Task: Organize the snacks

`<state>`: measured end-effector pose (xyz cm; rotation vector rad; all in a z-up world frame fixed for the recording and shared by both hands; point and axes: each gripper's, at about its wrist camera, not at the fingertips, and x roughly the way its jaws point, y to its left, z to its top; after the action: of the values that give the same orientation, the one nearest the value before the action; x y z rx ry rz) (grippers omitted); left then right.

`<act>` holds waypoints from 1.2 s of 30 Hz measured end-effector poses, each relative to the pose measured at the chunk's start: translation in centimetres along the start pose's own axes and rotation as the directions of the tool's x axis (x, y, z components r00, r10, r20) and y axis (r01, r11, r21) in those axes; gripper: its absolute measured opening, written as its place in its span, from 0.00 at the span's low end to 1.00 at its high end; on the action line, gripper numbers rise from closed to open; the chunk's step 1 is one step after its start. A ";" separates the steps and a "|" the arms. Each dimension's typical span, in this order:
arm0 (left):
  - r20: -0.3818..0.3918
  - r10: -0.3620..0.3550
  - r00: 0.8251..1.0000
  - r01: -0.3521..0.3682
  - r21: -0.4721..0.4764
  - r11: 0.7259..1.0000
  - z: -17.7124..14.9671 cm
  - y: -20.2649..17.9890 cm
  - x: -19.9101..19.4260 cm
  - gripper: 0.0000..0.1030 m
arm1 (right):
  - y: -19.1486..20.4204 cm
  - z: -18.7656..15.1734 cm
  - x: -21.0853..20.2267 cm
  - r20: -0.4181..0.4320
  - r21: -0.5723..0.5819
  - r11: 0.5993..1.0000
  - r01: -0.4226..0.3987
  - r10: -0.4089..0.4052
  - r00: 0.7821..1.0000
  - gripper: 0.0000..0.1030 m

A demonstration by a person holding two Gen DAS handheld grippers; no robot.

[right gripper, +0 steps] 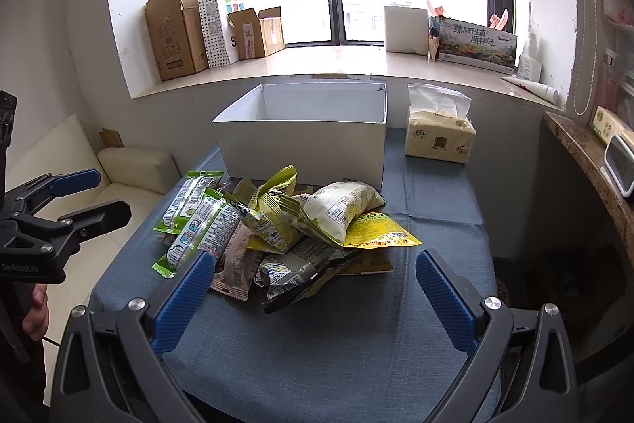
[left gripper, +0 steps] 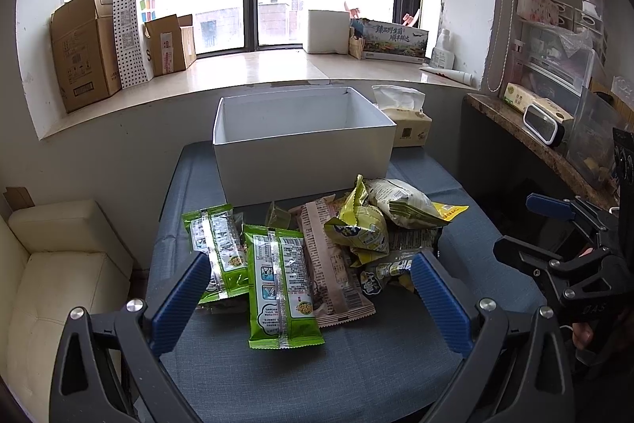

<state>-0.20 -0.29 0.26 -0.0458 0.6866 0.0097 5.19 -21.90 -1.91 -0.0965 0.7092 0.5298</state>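
Heap of crinkled foil snack packets [left gripper: 337, 244] [right gripper: 277, 232], centre of blue-grey cloth-covered table [left gripper: 317, 375] [right gripper: 337, 343], just in front of open white rectangular cardboard box [left gripper: 301, 145] [right gripper: 305, 141]. Box interior bare white in both views.

Contents of heap: two long green-and-silver wrapped bars [left gripper: 277, 288] [right gripper: 198, 224] on left side, one overlapping the other; flat beige-pink printed pouch [left gripper: 333, 272] beside them, largely hidden in right wrist view; puffed yellow-green bag [left gripper: 356, 228] [right gripper: 269, 221] on top; pale cream pillow bag [left gripper: 404, 205] [right gripper: 340, 209] leaning toward box; flat bright-yellow pouch [right gripper: 376, 232] beneath it, only a corner visible in left wrist view; dark crumpled packet [right gripper: 301, 272] at near edge, clear in right wrist view only.

Left gripper [left gripper: 313, 300] [right gripper: 85, 197]: blue ribbed pads spread wide, straddling near end of green bars, gripping nothing. Right gripper [right gripper: 317, 288] [left gripper: 531, 224]: pads likewise spread wide, poised above near edge of heap, nothing between them.

Beige soft tissue pack [left gripper: 412, 125] [right gripper: 440, 137], white sheet protruding, right of box on table. Marble windowsill [left gripper: 257, 66] [right gripper: 317, 62] behind, bearing brown cardboard cartons [left gripper: 83, 54] [right gripper: 174, 34] and polka-dot paper bag [left gripper: 130, 30] [right gripper: 214, 22]. Cream leather sofa [left gripper: 51, 272] [right gripper: 130, 165] left of table. Stone-topped side shelf [left gripper: 527, 133] [right gripper: 586, 153] at right.
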 end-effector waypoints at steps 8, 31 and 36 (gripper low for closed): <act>-0.001 0.000 1.000 0.000 0.001 1.000 0.0 0.0 0.0 1.00 | 0.0 -0.1 0.1 -0.002 0.002 1.000 -0.003 0.003 1.000 1.00; -0.001 0.001 1.000 -0.001 0.003 1.000 -0.3 0.0 0.2 1.00 | -0.1 -0.3 0.1 -0.006 0.007 1.000 -0.006 0.006 1.000 1.00; 0.001 0.004 1.000 -0.004 0.005 1.000 -0.3 -0.1 0.1 1.00 | -0.1 -0.2 0.1 -0.005 0.004 1.000 -0.004 0.004 1.000 1.00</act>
<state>-0.27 -0.38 -0.04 -0.0394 0.6858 0.0120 5.21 -22.04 -2.14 -0.0922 0.7150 0.5322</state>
